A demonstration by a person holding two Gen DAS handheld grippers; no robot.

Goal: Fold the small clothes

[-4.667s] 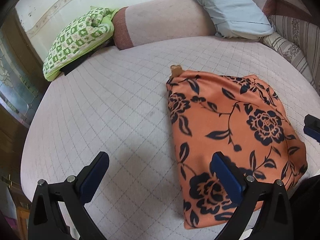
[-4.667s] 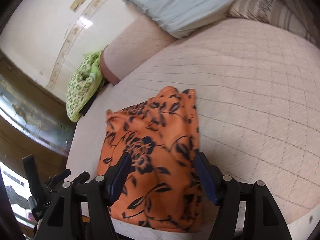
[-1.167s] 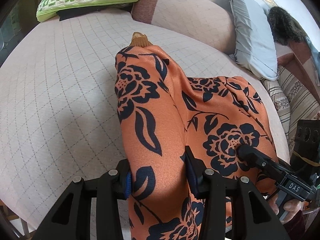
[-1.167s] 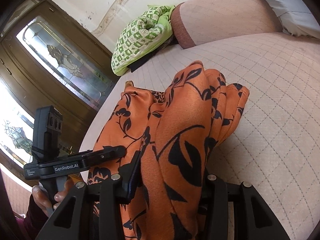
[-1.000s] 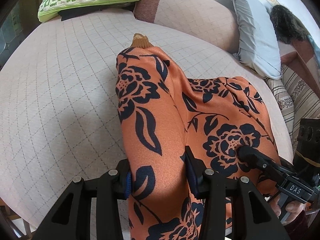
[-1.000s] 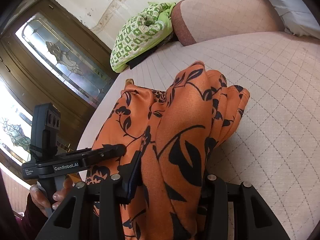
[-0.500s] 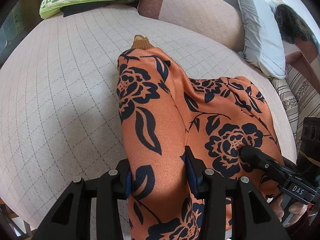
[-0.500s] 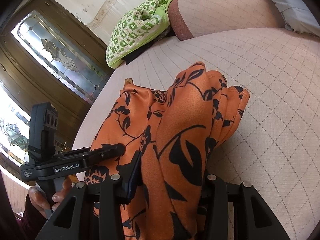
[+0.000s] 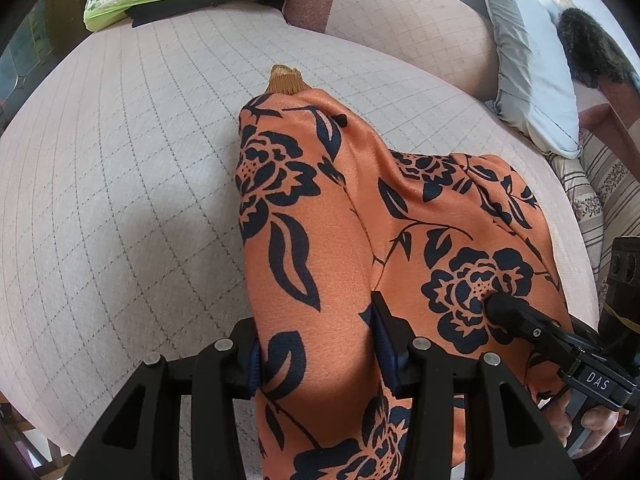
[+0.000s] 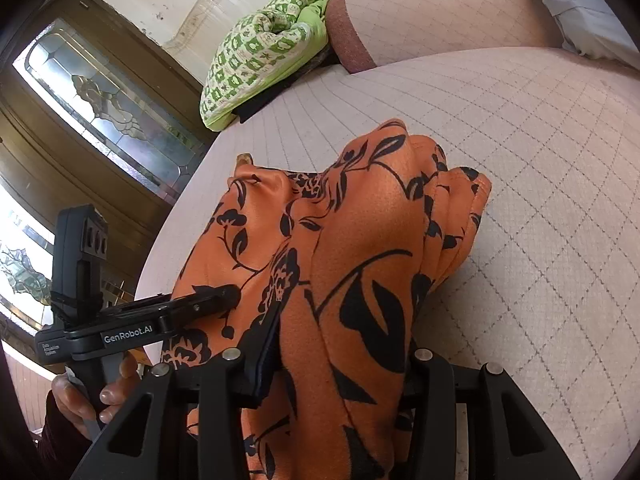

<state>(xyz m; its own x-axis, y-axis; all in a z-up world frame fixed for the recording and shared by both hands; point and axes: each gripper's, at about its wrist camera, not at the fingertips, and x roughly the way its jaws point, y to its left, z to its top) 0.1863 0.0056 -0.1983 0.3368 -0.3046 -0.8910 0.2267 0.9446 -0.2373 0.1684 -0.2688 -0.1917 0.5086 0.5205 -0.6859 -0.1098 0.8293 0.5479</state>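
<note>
Where the orange floral garment (image 9: 320,248) passes between the fingers of the left gripper (image 9: 318,354), at lower centre of the left wrist view, its near end runs off the bottom edge and the pads are mostly buried in cloth. That gripper is clamped on a raised fold. The garment, satiny with dark navy flowers and leaves, lies bunched on the quilted bed (image 9: 120,200), a tan ribbed cuff (image 9: 285,79) poking out at its far end. At lower centre of the right wrist view, the right gripper (image 10: 340,344) pinches another thick fold; its right finger is hidden.
</note>
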